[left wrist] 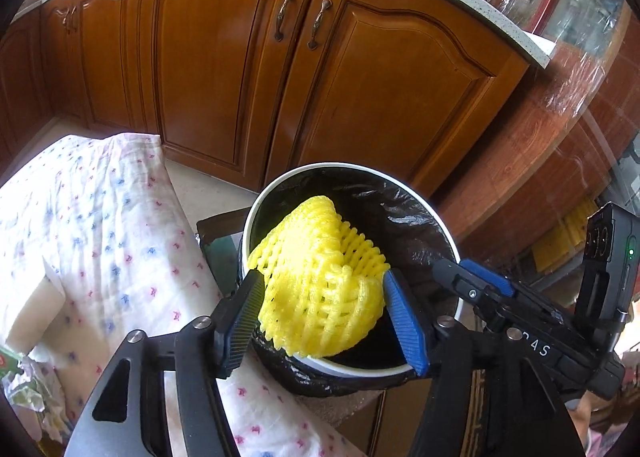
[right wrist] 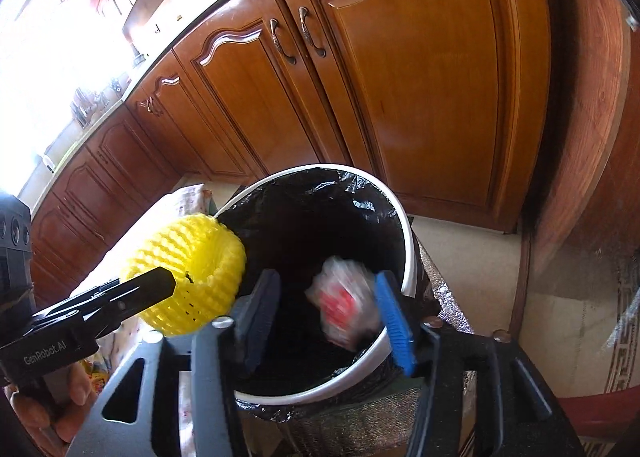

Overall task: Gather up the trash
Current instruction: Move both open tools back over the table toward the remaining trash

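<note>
**Both grippers over the bin mouth**

I have the bin (left wrist: 448,229) right below both grippers, its white rim ringed by a black liner (right wrist: 320,197) folded over the edge. To its left a cloth-covered table (left wrist: 100,225) comes close up against the rim, and my left gripper (left wrist: 324,309) reaches in over that edge. Behind the bin the cabinet doors (left wrist: 224,69) stand a little way back, with a strip of bare floor (right wrist: 460,241) between. On the right the floor is open beside the bin.

The yellow foam net (left wrist: 320,277) sits between my left fingers above the bin's near rim; the fingers are spread, and the net seems only to brush them, though I cannot tell for sure. It is a soft mesh sleeve, puffed round with an open end.

My right gripper (right wrist: 324,317) is spread too, pinching nothing. A blurred white-and-red wrapper (right wrist: 344,301) shows between its fingers, inside the bin mouth.
</note>
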Available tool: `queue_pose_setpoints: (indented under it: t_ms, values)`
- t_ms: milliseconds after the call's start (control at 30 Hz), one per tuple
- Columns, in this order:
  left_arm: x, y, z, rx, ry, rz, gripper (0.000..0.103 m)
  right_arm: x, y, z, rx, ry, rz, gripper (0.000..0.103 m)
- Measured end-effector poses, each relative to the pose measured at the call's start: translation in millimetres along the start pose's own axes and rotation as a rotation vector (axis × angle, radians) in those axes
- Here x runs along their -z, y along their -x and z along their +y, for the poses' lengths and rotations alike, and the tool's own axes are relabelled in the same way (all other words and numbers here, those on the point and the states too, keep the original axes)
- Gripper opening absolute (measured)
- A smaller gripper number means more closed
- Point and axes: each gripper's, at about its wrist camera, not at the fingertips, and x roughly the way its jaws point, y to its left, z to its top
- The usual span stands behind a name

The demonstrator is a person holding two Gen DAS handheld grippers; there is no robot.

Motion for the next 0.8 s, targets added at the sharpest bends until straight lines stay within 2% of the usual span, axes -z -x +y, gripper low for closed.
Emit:
queue_pose_setpoints:
  t_ms: [100,233,267,500,667,800]
  values:
    - [3,15,7,0.013,0.019,-0.019,0.066,4,7,1,-0.009,-0.005,-0.015,0.057]
    - [14,46,21,0.03,0.043,-0.046,0.069,13,21,4,-0.026,-0.016,-0.045,0.067]
    - [5,49,20,0.028,0.046,-0.051,0.069,16,24,5,-0.028,-0.021,-0.055,0.069]
    - [52,110,38,0.023,0.07,-0.113,0.069,41,47,19,-0.069,-0.051,-0.102,0.073]
    - [80,148,38,-0.028,0.076,-0.153,0.069,64,57,40,-0.115,-0.044,-0.113,0.087]
    - [109,174,41,-0.053,0.081,-0.177,0.069,82,61,58,-0.146,-0.021,-0.114,0.093]
